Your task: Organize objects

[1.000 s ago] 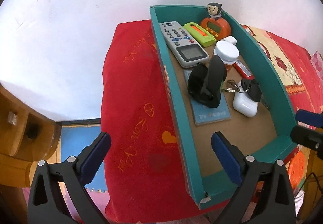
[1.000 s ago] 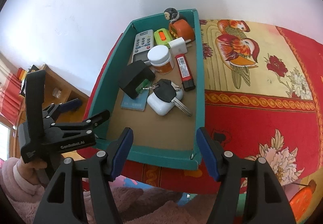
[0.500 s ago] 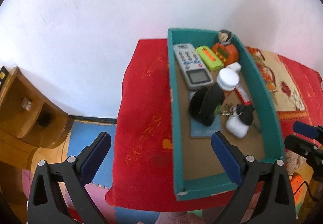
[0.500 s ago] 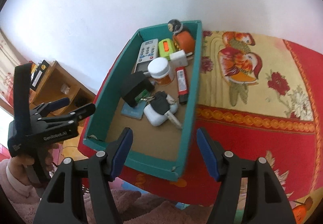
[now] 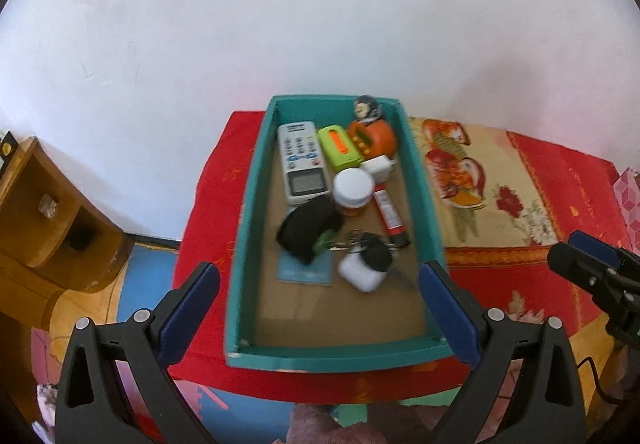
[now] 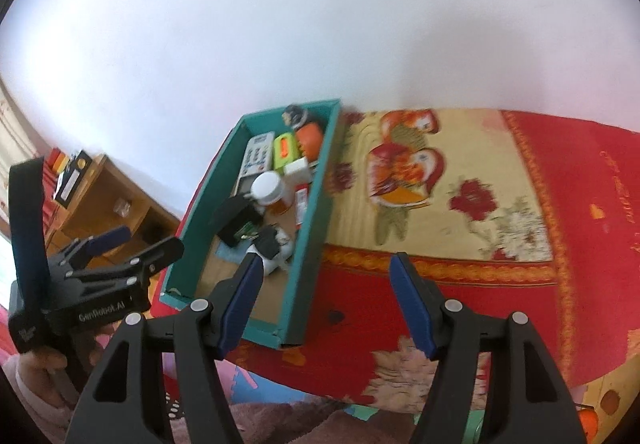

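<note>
Both sets of jaws stand wide apart with nothing between the pads: the left gripper [image 5: 319, 308] hangs above the near end of the teal box [image 5: 244, 244], and the right gripper [image 6: 325, 302] hangs over the box's near right corner and the red patterned cloth [image 6: 460, 284] beside it. Neither touches anything. The box rests on the cloth against a white wall [image 5: 320, 24]. Its contents crowd the far half. At the back lie a white remote control [image 5: 301, 161], a green case with an orange slot [image 5: 339, 147] and an orange timer with a small figure on top [image 5: 372, 136]. Just in front are a white charger plug [image 5: 378, 169], a white-lidded jar [image 5: 352, 190] and a red tube [image 5: 390, 212] along the right wall. Nearer still, a black object [image 5: 308, 230] lies on a blue card [image 5: 306, 270], beside a white earbud case [image 5: 360, 270] with a black car key [image 5: 376, 249] resting on it. The near end of the box floor is bare cardboard. A wooden shelf unit [image 5: 44, 212] stands to the left, off the cloth. In the right view, a hand in a pink sleeve [image 6: 44, 372] holds the left gripper.
</note>
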`<state>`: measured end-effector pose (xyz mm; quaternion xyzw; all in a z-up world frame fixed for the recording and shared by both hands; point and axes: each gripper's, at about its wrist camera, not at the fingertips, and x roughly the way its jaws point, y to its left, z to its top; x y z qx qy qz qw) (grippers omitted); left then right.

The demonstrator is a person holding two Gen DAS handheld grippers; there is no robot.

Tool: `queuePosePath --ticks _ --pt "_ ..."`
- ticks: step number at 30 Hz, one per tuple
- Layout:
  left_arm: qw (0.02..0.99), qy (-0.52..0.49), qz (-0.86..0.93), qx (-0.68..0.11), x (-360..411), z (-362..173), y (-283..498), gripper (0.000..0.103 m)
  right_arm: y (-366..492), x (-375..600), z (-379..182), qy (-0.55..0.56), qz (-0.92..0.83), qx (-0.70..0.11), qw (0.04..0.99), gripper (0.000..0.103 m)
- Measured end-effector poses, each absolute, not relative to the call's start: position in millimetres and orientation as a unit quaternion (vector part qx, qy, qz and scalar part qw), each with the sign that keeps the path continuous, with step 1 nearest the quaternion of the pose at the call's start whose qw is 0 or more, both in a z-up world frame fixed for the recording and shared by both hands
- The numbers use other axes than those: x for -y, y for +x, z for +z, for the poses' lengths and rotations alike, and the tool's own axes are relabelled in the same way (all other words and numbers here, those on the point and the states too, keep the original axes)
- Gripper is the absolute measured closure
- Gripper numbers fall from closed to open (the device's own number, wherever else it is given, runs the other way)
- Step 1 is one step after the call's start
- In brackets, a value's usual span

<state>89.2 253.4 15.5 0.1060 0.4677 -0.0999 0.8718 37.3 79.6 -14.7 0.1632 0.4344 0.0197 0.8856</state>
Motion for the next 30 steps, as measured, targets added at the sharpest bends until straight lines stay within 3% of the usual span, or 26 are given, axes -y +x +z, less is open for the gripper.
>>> queuePosePath --ticks 11,30 --pt "0.88 0.084 -0.077 -0.46 -218.1 31.0 63.7 0.002 14.3 -52.5 1.7 0.116 0.008 -0.431 0.895 0.037" --pt "0.878 0.085 -0.095 -0.461 -233.6 31.4 61.1 0.002 10.1 -83.0 16.1 0.101 -0.05 -0.421 0.9 0.037"
